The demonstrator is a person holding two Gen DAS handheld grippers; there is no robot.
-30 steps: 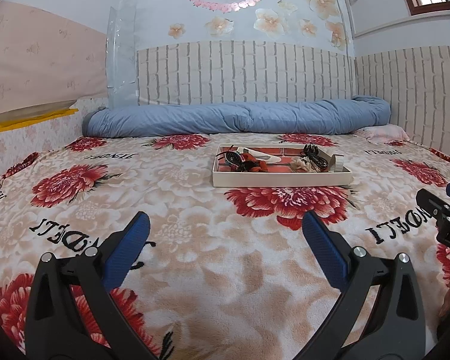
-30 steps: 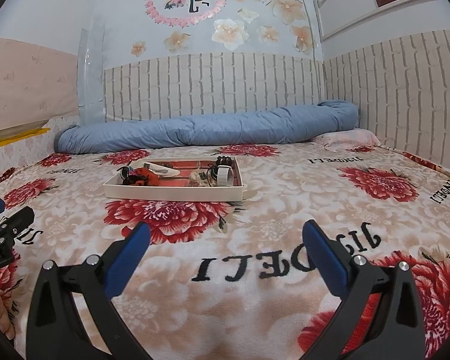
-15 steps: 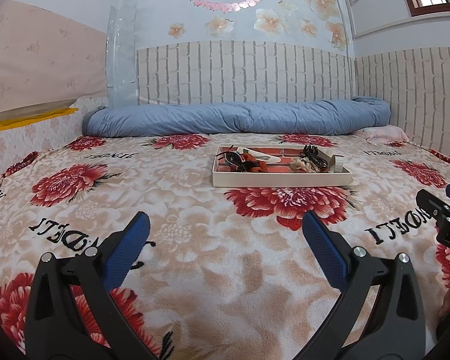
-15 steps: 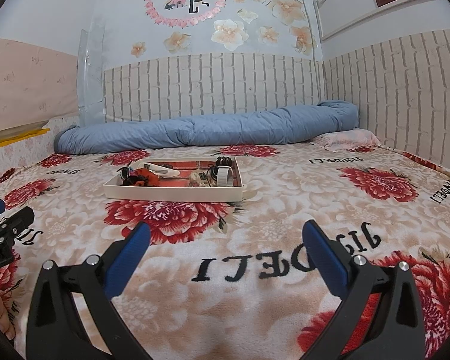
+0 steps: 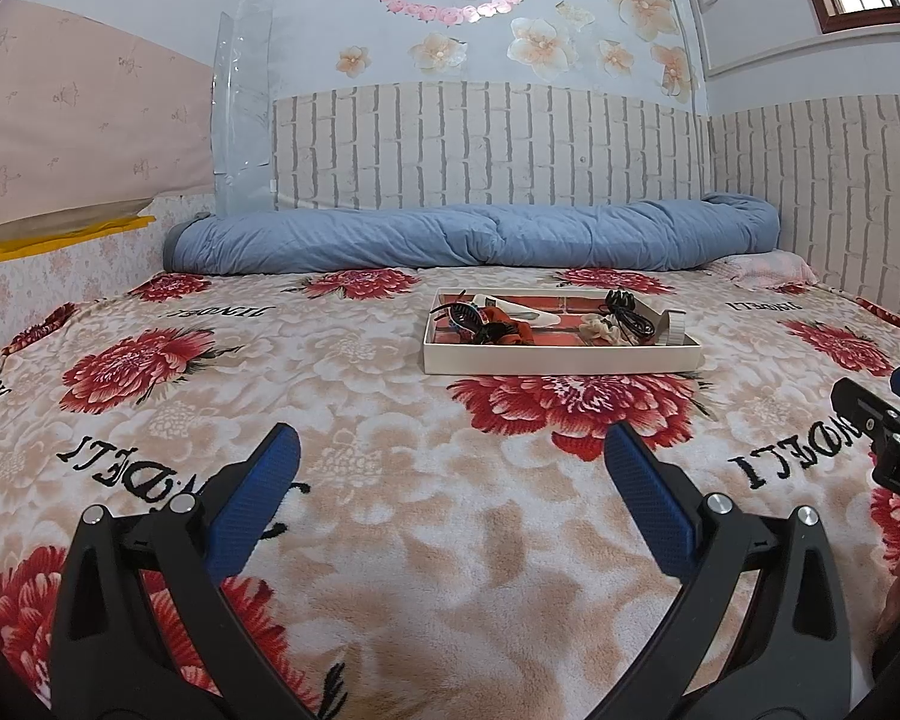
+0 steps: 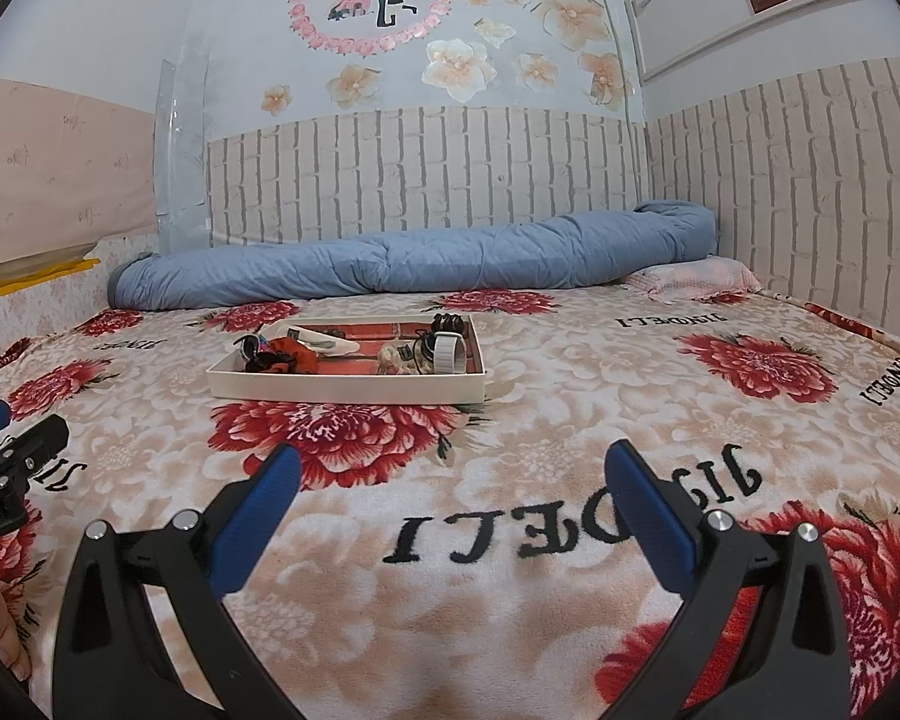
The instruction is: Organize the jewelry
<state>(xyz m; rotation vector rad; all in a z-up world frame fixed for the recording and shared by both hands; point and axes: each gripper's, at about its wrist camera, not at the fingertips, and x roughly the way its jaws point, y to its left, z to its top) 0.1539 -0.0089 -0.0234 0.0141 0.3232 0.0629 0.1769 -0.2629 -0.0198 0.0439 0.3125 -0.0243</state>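
Note:
A shallow cream tray (image 5: 561, 358) (image 6: 342, 390) lies on the flowered blanket, far ahead of both grippers. It holds a black hair claw (image 5: 462, 318), a red-and-black scrunchie (image 5: 504, 331) (image 6: 282, 355), a beige flower piece (image 5: 600, 328), a black coiled cord (image 5: 621, 300) and a white band (image 6: 447, 353). My left gripper (image 5: 450, 468) is open and empty, low over the blanket. My right gripper (image 6: 450, 480) is open and empty too; its side shows at the right edge of the left wrist view (image 5: 882, 426).
A rolled blue quilt (image 5: 474, 237) lies along the brick-pattern wall behind the tray. A pink pillow (image 6: 699, 276) sits at the far right corner. The flowered blanket (image 5: 330, 396) covers the whole bed.

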